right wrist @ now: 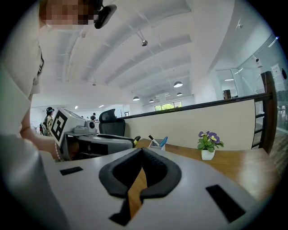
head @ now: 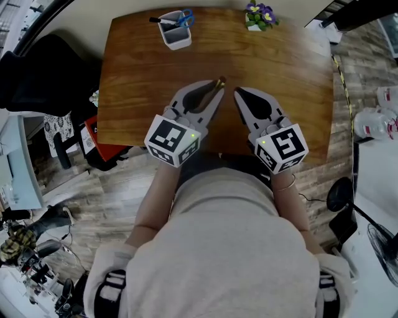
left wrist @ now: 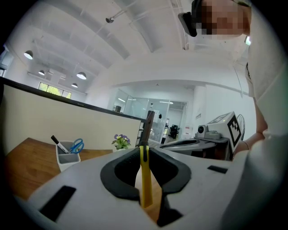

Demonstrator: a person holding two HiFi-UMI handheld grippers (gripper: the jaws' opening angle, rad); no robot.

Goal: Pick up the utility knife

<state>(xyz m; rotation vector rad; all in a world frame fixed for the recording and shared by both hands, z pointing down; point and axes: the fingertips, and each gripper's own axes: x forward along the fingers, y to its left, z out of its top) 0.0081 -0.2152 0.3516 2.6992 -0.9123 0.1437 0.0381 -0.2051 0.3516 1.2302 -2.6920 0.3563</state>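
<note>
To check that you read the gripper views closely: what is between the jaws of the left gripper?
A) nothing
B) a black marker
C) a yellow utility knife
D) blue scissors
C: the left gripper view shows the left gripper clamped on the yellow utility knife, while the scissors and marker stand in the cup on the table.

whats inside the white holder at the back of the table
A black marker and blue-handled scissors stick out of the white holder. Anything lower down is hidden by its walls.
</note>
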